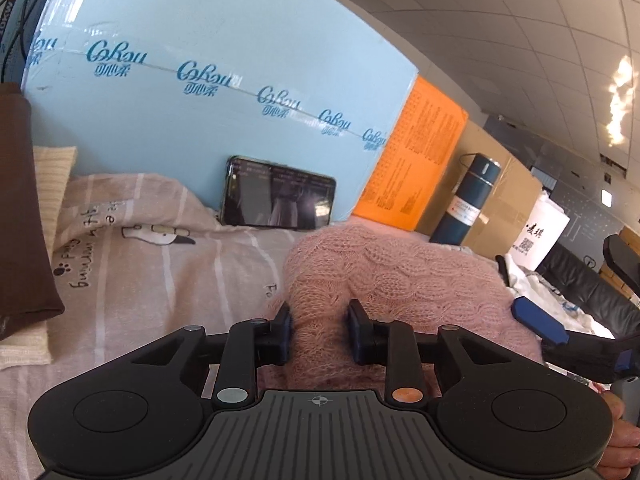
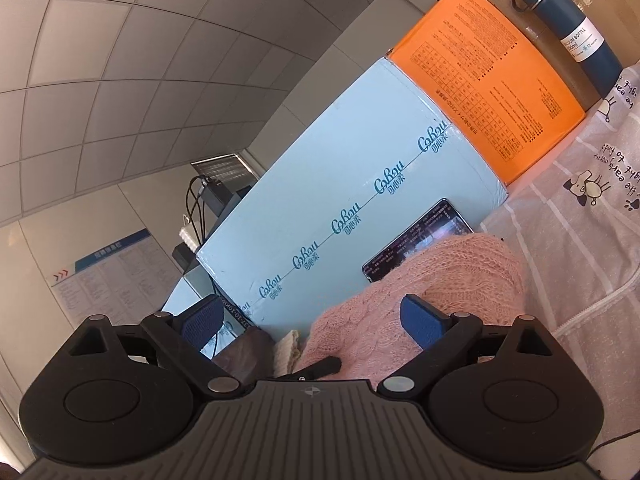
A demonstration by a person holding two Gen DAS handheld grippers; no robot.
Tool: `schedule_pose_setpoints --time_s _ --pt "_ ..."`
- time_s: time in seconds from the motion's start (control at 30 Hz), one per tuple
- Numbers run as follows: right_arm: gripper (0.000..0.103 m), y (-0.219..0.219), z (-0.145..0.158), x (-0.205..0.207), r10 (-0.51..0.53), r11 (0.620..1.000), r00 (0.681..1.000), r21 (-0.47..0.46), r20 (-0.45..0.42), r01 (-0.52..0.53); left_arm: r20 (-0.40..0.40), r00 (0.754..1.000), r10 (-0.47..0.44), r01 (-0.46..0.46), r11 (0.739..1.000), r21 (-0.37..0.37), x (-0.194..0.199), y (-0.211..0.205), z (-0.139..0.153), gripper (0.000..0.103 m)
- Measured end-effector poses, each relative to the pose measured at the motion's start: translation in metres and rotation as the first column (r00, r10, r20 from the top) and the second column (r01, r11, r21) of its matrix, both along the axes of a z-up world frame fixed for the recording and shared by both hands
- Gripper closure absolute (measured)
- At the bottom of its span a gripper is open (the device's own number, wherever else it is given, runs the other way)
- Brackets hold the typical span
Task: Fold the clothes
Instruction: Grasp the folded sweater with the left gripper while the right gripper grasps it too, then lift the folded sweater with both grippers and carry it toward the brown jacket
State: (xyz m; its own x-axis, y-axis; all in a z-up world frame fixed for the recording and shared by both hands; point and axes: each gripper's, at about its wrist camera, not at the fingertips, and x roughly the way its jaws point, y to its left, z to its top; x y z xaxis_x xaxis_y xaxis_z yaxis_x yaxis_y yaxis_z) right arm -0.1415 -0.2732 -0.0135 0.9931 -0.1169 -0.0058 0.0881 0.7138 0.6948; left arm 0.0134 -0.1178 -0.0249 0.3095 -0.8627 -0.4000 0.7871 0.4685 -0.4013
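A fluffy pink knit sweater (image 1: 400, 276) lies bunched on a striped, printed sheet (image 1: 160, 280). My left gripper (image 1: 320, 320) is shut on a fold of the sweater at its near edge, and the knit fills the gap between the pads. In the right wrist view the sweater (image 2: 460, 272) is a mound just ahead. My right gripper (image 2: 312, 320) stands wide open at it, its right pad against the knit and its left pad in free air. One of the right gripper's blue fingers (image 1: 538, 320) shows at the sweater's right side in the left wrist view.
A light blue carton (image 1: 200, 120) and an orange box (image 1: 420, 152) wall off the far side, with a phone (image 1: 280, 196) leaning on the carton. A dark blue bottle (image 1: 468, 200) stands to the right. Brown (image 1: 20, 220) and cream (image 1: 52, 172) garments lie at the left.
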Motion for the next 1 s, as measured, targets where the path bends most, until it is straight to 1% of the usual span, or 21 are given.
schedule_pose_setpoints --time_s 0.03,0.07,0.1,0.13,0.17,0.2,0.23,0.27,0.33,0.37,0.4,0.43,0.5,0.53,0.63,0.7,0.77,0.8,0.87,0.93,1.0 --pt "0.008 -0.002 -0.002 0.003 -0.006 1.000 0.999 0.013 -0.038 0.007 -0.011 1.000 0.005 -0.005 1.000 0.005 0.002 0.000 -0.001 0.063" --pt "0.008 -0.005 -0.004 0.007 -0.013 0.999 0.996 0.028 -0.085 0.016 -0.019 1.000 0.008 -0.008 1.000 0.004 0.003 0.001 -0.001 0.060" --pt "0.008 -0.008 -0.008 0.012 -0.022 0.999 0.991 0.044 -0.132 0.028 -0.027 1.000 0.007 -0.006 1.000 0.004 0.003 0.002 -0.002 0.054" --pt "0.008 -0.010 -0.011 0.015 -0.030 0.998 0.986 0.055 -0.162 0.040 -0.031 1.000 0.003 -0.002 1.000 0.005 0.003 0.002 -0.002 0.051" --pt "0.008 -0.013 -0.015 0.018 -0.037 0.997 0.982 0.064 -0.187 0.050 -0.032 0.999 0.000 0.001 1.000 0.003 0.003 0.002 -0.002 0.051" --pt "0.008 -0.012 -0.015 0.017 -0.039 0.997 0.983 0.061 -0.182 0.051 -0.040 0.999 0.000 0.000 1.000 -0.006 0.003 0.003 -0.002 0.047" --pt "0.007 -0.010 -0.014 0.014 -0.045 0.997 0.986 0.053 -0.162 0.054 -0.054 0.999 0.002 -0.003 1.000 -0.020 0.003 0.005 -0.002 0.040" --pt "0.007 -0.008 -0.012 0.010 -0.075 0.996 0.988 0.034 -0.138 0.080 -0.077 0.997 0.006 -0.009 0.999 -0.038 0.005 0.008 -0.002 0.036" --pt "0.007 -0.003 -0.007 0.001 -0.145 0.989 0.986 -0.007 -0.085 0.145 -0.150 0.988 0.034 -0.045 0.996 -0.075 0.009 0.015 -0.001 0.017" --pt "0.005 -0.001 -0.004 -0.004 -0.180 0.984 0.982 -0.027 -0.058 0.179 -0.191 0.980 0.049 -0.068 0.993 -0.095 0.010 0.018 -0.002 0.014" --pt "0.003 0.000 -0.003 -0.007 -0.221 0.975 0.974 -0.043 -0.057 0.219 -0.228 0.972 0.055 -0.082 0.990 -0.113 0.012 0.021 -0.002 0.012" --pt "0.003 -0.001 -0.004 -0.007 -0.271 0.962 0.958 -0.057 -0.089 0.267 -0.256 0.965 0.054 -0.087 0.989 -0.121 0.013 0.022 -0.003 0.011" --pt "0.003 -0.007 -0.009 -0.004 -0.323 0.946 0.932 -0.050 -0.165 0.319 -0.285 0.958 0.042 -0.077 0.991 -0.113 0.014 0.020 -0.005 0.011" --pt "0.003 -0.010 -0.013 -0.002 -0.335 0.942 0.920 -0.039 -0.202 0.334 -0.283 0.959 0.032 -0.063 0.993 -0.100 0.013 0.017 -0.006 0.010" --pt "0.003 -0.017 -0.024 0.007 -0.312 0.946 0.902 -0.013 -0.299 0.323 -0.248 0.968 0.034 -0.053 0.996 -0.067 0.008 0.013 -0.006 0.009" --pt "0.003 -0.017 -0.028 0.013 -0.294 0.951 0.891 -0.015 -0.345 0.308 -0.232 0.970 0.076 -0.088 0.995 -0.045 0.008 0.014 -0.007 0.009" --pt "0.003 -0.017 -0.031 0.019 -0.262 0.960 0.891 -0.007 -0.370 0.279 -0.219 0.969 0.112 -0.121 0.992 -0.027 0.009 0.014 -0.008 0.008" --pt "0.003 -0.017 -0.033 0.021 -0.243 0.965 0.893 -0.001 -0.379 0.262 -0.228 0.968 0.107 -0.116 0.993 -0.025 0.010 0.014 -0.009 0.008" --pt "0.003 -0.016 -0.034 0.024 -0.219 0.971 0.896 0.006 -0.386 0.240 -0.230 0.971 0.072 -0.082 0.996 -0.033 0.009 0.011 -0.010 0.005" --pt "0.003 -0.014 -0.034 0.027 -0.203 0.975 0.896 0.001 -0.394 0.221 -0.216 0.976 0.003 -0.011 0.999 -0.035 0.005 0.006 -0.010 0.003" --pt "0.003 -0.011 -0.034 0.030 -0.198 0.978 0.894 -0.015 -0.401 0.209 -0.200 0.979 -0.044 0.035 0.998 -0.052 0.000 0.003 -0.010 0.002"
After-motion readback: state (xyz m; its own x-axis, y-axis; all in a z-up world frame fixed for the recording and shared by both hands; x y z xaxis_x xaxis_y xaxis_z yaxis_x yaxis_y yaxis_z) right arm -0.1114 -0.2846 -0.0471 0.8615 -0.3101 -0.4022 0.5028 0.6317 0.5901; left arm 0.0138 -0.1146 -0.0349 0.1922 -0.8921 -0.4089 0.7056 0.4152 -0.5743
